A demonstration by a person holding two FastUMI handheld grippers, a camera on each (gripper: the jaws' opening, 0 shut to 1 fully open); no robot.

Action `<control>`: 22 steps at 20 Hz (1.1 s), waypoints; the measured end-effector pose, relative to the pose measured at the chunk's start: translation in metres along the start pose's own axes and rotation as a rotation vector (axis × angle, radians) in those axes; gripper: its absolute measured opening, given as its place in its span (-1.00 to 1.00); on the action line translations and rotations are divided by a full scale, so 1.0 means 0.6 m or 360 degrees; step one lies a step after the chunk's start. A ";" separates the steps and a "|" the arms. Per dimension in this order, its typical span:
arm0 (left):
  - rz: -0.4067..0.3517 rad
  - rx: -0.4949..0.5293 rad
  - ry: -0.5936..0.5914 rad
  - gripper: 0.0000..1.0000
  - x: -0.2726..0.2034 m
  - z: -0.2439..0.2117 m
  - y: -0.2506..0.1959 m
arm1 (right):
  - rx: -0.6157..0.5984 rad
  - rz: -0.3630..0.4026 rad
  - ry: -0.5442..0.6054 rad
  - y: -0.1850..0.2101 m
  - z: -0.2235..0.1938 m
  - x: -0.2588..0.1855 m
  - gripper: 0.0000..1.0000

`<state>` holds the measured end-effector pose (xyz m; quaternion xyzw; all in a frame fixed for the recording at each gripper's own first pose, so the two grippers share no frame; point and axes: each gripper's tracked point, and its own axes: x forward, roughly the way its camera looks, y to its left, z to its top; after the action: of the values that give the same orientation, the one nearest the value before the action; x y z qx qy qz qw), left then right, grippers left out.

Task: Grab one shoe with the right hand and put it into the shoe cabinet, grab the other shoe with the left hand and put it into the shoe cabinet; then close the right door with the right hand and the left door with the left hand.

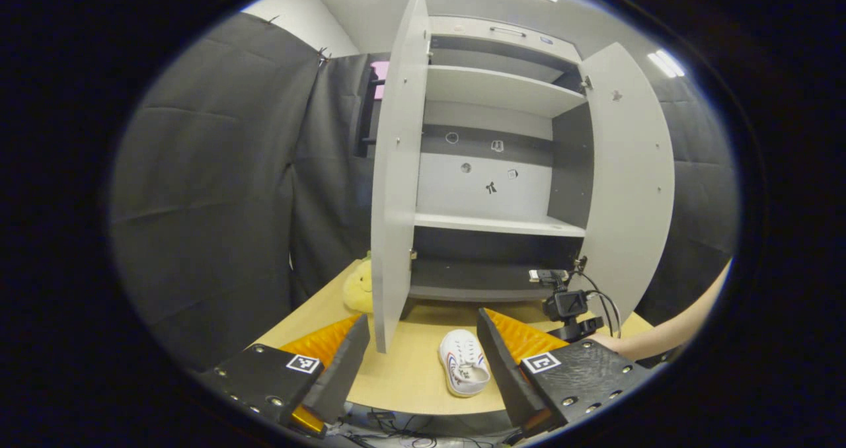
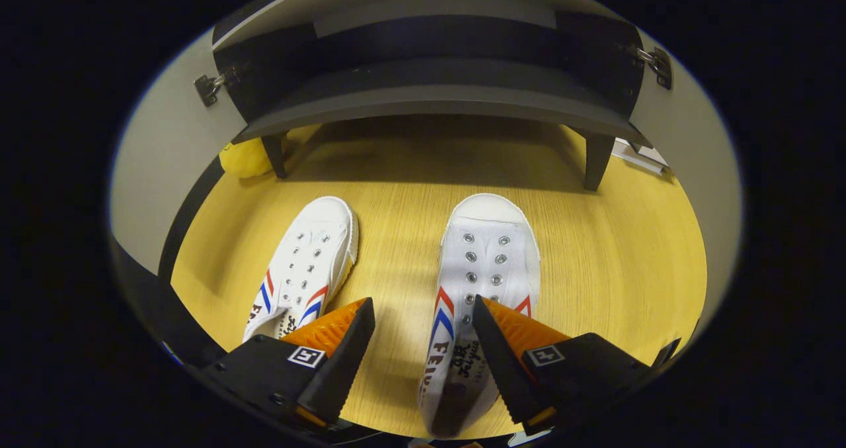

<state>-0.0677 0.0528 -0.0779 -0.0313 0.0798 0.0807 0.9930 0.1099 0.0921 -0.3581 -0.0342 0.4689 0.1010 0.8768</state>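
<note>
While my right gripper [image 2: 423,342] hangs low with jaws apart, one finger over the right shoe [image 2: 479,283], the left shoe [image 2: 307,269] lies beside it mid-table [image 2: 628,263]. My left gripper [image 1: 423,359], jaws also apart, faces the shoe cabinet [image 1: 502,170], both doors open.
</note>
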 end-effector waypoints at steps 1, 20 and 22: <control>-0.0004 0.0001 0.0005 0.86 -0.001 -0.001 0.000 | -0.0029 -0.0044 0.0016 -0.003 -0.004 0.007 0.83; -0.0026 -0.0002 0.0009 0.86 -0.012 -0.015 -0.004 | -0.0318 -0.0140 0.0036 -0.049 -0.016 -0.012 -0.95; -0.0038 0.0016 0.0003 0.86 -0.015 -0.011 -0.009 | -0.0209 -0.0124 -0.0007 -0.046 -0.015 -0.027 -0.95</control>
<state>-0.0767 0.0455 -0.0825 -0.0273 0.0809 0.0684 0.9940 0.0998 0.0614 -0.3505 -0.1097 0.4575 0.0975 0.8770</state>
